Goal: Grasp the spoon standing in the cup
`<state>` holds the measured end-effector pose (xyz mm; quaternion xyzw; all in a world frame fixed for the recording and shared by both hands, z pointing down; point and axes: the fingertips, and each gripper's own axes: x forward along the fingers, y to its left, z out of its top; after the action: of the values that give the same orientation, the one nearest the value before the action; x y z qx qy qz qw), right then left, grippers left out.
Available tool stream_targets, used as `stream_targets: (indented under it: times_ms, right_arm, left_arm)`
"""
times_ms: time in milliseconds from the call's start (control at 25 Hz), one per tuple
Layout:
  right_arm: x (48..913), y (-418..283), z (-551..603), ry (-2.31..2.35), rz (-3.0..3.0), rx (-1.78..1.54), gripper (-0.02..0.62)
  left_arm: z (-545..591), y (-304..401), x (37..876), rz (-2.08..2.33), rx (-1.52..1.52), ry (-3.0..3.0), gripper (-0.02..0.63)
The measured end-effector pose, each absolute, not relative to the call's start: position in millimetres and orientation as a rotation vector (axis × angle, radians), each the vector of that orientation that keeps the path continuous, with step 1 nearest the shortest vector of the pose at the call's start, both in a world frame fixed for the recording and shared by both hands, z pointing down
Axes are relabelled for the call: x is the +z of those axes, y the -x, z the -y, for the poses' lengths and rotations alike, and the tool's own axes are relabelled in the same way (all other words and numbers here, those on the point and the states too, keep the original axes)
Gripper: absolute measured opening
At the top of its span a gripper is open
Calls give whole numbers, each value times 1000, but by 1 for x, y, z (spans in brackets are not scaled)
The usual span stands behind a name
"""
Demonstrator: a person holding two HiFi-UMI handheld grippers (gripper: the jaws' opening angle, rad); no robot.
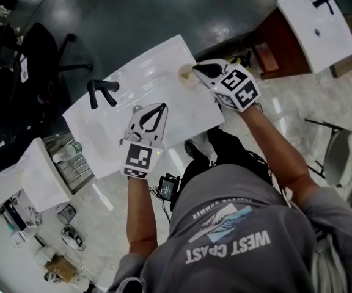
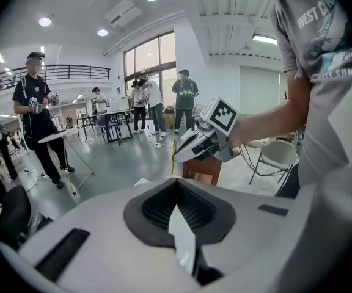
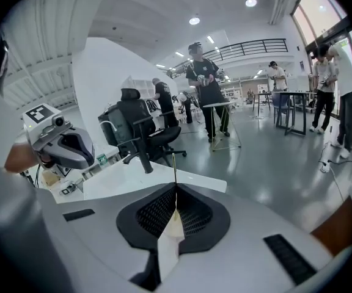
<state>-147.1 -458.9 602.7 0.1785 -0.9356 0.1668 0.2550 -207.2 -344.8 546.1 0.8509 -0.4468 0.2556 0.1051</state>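
"Watching the right gripper (image 1: pixel 198 69) now, out at the right edge of the tabletop (image 1: pixel 164 60), up towards the far corner. That's where the cup (image 1: pixel 186 74) sits, just under the tips."

"What are the jaws doing?"

"They're pressed together on the spoon (image 3: pixel 175 176). In the right gripper view the thin handle rises straight up out of the pinch, right on the centre line. The long axis is upright, or very near it."

"Can you see the bowl end?"

"No, it's hidden below the gripper (the cup is too, from that camera). The left gripper view catches the handle side-on as a slim pale stick (image 2: pixel 172 157) hanging below the other gripper's nose."

"And the left gripper (image 1: pixel 162 107)?"

"It's well apart, over the middle of the tabletop and closer to the near edge, on the near side of the black faucet (image 1: pixel 101 92). Its tips meet with nothing between them. It isn't in this play, because the right one is far nearer."

"So what does the next move turn on?"

"My read is the handle's line. The spoon stands vertical in the cup, so a pull would want to follow that axis upward. If it drags sideways, the bowl could catch the rim and tip the cup, and that corner leaves little margin."
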Motion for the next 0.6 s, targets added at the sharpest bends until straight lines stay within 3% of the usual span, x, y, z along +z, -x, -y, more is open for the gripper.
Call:
stream_targets:
  times_ms: [600]
  right_arm:
    - [544,138,434,-562,2572,304,34]
  left_arm:
    - [319,212,510,1365,726,-2583,2]
